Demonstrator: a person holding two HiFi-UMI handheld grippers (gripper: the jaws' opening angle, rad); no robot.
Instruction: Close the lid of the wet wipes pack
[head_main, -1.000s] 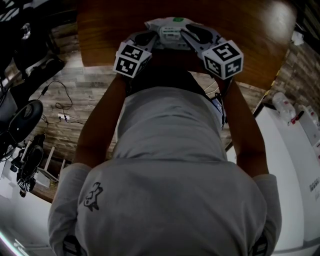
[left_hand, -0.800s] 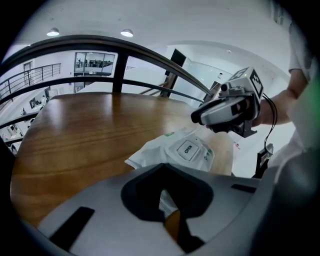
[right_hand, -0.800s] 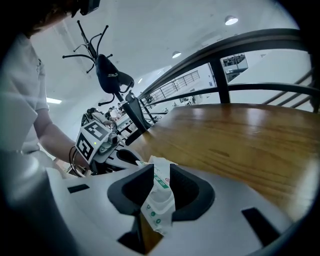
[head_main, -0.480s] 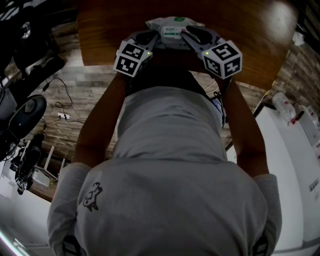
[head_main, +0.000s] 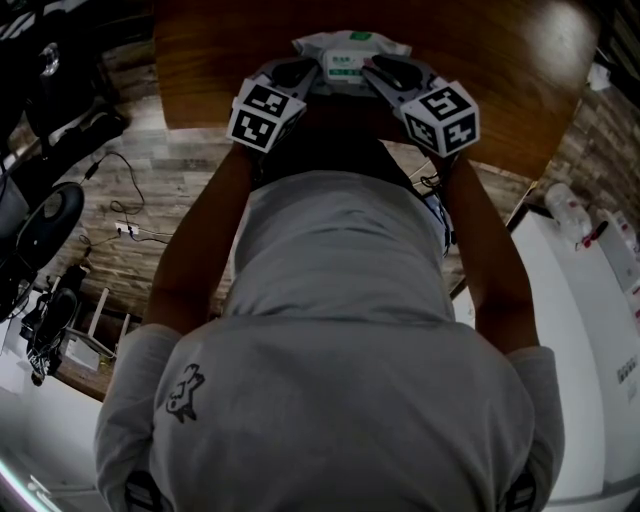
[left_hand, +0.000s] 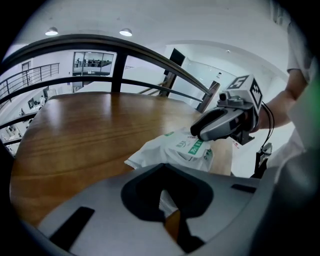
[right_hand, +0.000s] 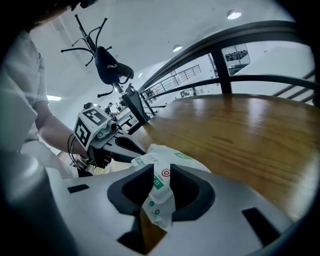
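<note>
Looking at head view: pack top centre on table, left gripper and right gripper at its lower edge. Left gripper view: jaws nearly together, pinching a sliver of pack. Right gripper view: jaws part-open, clamped on pack corner.
</note>
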